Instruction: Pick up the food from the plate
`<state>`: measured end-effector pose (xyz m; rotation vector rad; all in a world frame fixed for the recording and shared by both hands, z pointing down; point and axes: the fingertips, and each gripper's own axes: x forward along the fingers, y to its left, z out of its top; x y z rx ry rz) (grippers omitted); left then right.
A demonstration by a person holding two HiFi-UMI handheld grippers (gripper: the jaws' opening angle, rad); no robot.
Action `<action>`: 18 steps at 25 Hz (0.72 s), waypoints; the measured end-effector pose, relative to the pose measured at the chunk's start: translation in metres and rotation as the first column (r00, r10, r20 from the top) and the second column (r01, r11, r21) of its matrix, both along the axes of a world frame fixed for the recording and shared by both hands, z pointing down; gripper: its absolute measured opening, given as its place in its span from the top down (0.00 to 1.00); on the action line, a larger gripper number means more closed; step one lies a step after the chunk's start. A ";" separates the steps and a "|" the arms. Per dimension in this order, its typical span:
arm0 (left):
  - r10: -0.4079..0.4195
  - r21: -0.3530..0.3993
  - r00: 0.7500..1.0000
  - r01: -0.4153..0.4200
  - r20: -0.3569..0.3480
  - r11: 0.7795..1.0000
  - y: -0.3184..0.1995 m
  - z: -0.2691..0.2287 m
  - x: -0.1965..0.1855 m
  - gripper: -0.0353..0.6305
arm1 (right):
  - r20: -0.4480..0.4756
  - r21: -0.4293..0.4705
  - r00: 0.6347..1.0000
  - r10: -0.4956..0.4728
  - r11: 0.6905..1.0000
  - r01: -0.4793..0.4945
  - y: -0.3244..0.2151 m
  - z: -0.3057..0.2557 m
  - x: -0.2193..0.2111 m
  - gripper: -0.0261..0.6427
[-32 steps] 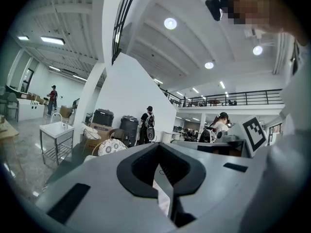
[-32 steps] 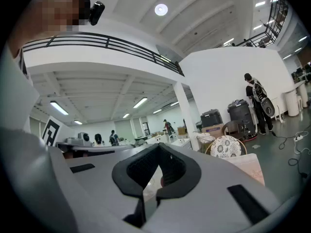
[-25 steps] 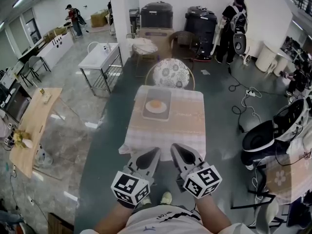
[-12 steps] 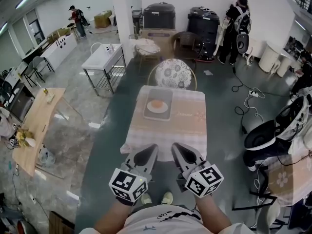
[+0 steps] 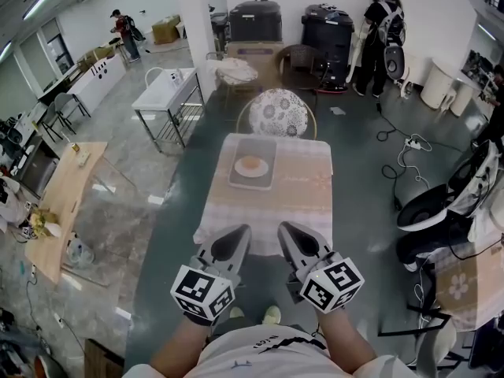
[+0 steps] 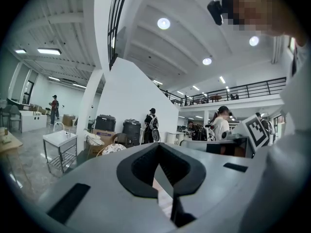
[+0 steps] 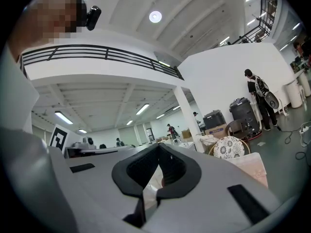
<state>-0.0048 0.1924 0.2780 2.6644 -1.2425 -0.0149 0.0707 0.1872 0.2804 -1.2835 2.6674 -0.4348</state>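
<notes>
A round orange-brown piece of food (image 5: 251,164) lies on a white plate (image 5: 251,172) on a grey tray (image 5: 239,181). The tray sits at the far left of a small table with a pale checked cloth (image 5: 295,203). Both grippers are held side by side at the table's near edge, well short of the plate. My left gripper (image 5: 242,231) points toward the table with its jaws together and nothing between them, as the left gripper view (image 6: 159,145) also shows. My right gripper (image 5: 283,227) stands beside it, jaws also meeting and empty (image 7: 159,145).
A wicker chair with a patterned cushion (image 5: 277,114) stands behind the table. A white metal table (image 5: 167,91) and a wooden table (image 5: 64,199) are to the left. Black bins (image 5: 253,20) and a person (image 5: 383,30) are at the back wall. Office chairs (image 5: 429,211) and cables are on the right.
Both grippers have edged slightly forward toward the table, the right a little more. Their jaws stay together. The food and plate have not moved.
</notes>
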 end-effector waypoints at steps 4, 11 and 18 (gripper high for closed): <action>0.001 0.004 1.000 -0.001 0.012 1.000 -0.003 0.001 0.005 0.94 | 0.007 -0.001 1.000 0.003 1.000 -0.003 -0.003 0.000 0.008 0.94; -0.007 0.003 1.000 0.007 0.027 1.000 -0.015 0.003 0.006 0.94 | 0.018 -0.007 1.000 0.011 1.000 -0.011 -0.011 0.002 0.016 0.94; -0.008 0.004 0.999 0.008 0.034 1.000 -0.034 0.009 0.001 0.94 | 0.005 -0.025 1.000 0.014 1.000 -0.014 -0.030 0.012 0.012 0.94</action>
